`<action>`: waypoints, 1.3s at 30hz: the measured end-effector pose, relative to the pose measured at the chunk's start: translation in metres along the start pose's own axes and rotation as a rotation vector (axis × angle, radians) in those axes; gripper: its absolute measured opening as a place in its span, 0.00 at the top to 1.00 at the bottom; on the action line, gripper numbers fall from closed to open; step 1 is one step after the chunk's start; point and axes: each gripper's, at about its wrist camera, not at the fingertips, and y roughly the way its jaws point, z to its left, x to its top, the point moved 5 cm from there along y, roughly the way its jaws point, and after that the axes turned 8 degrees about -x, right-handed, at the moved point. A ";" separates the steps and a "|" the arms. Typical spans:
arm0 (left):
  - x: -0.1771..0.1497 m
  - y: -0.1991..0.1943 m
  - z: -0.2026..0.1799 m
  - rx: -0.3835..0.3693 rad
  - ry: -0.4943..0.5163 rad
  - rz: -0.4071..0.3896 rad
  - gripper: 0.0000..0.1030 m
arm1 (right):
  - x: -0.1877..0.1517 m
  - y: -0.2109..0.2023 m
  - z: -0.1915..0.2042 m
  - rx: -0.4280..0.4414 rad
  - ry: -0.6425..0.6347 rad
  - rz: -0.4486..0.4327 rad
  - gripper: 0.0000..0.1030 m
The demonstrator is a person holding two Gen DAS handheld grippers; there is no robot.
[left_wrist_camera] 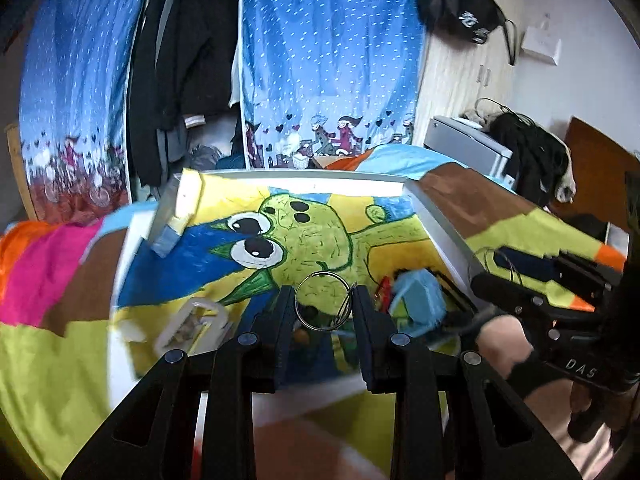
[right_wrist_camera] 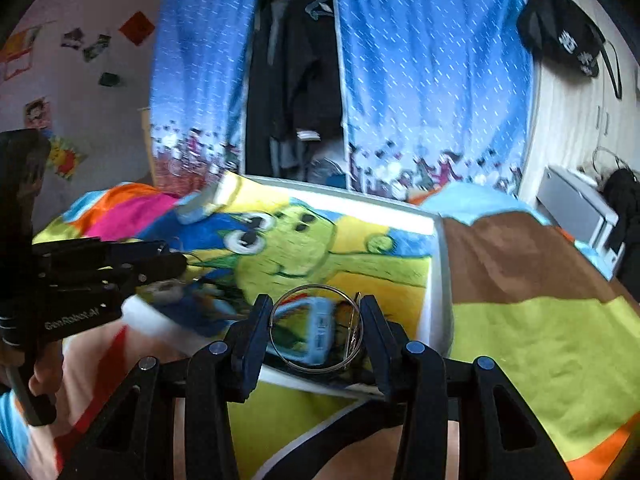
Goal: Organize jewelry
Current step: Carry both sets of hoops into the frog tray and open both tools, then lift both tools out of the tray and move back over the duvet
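I have a thin metal ring (left_wrist_camera: pixel 323 299) pinched between the fingers of my left gripper (left_wrist_camera: pixel 322 300), and my right gripper (right_wrist_camera: pixel 316 328) is closed the same way on a second ring (right_wrist_camera: pixel 316 330); both hang above the painted board (left_wrist_camera: pixel 168 272) on the bed. By my reckoning I'm mid-task: two rings are in hand and none yet put away. The left view shows a red clip (left_wrist_camera: pixel 385 289), a blue box (left_wrist_camera: pixel 420 294) and a white buckle (left_wrist_camera: pixel 192 322) waiting on the board; the right view blurs those, but shows both jaws narrowed round its ring.

Blue curtains (left_wrist_camera: pixel 328 60) — pale wardrobe (left_wrist_camera: pixel 460 80) beside
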 end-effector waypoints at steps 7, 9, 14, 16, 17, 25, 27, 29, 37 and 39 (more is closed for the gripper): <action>-0.017 0.034 0.015 -0.014 -0.061 0.058 0.76 | -0.021 0.041 -0.021 -0.039 0.057 0.089 0.58; -0.018 0.036 0.015 -0.013 -0.061 0.053 0.76 | -0.026 0.044 -0.023 -0.045 0.056 0.087 0.58; -0.016 0.040 0.013 0.007 -0.050 0.047 0.76 | -0.030 0.041 -0.025 -0.060 0.057 0.085 0.55; -0.017 0.040 0.012 -0.004 -0.057 0.049 0.75 | -0.031 0.041 -0.025 -0.062 0.055 0.093 0.53; -0.018 0.039 0.012 -0.006 -0.062 0.049 0.75 | -0.032 0.039 -0.026 -0.061 0.058 0.092 0.49; -0.017 0.004 0.001 -0.002 -0.074 -0.020 0.37 | -0.036 0.002 -0.029 -0.099 0.061 0.036 0.17; -0.016 -0.010 -0.004 -0.006 -0.075 -0.046 0.33 | -0.036 -0.010 -0.030 -0.102 0.070 0.026 0.13; -0.014 -0.024 -0.009 -0.006 -0.069 -0.071 0.33 | -0.035 -0.023 -0.031 -0.109 0.075 0.018 0.08; -0.019 -0.099 -0.034 0.047 -0.021 -0.219 0.08 | -0.034 -0.100 -0.025 -0.122 0.109 -0.109 0.00; -0.023 -0.116 -0.041 0.039 -0.025 -0.229 0.08 | -0.037 -0.116 -0.023 -0.123 0.121 -0.128 0.00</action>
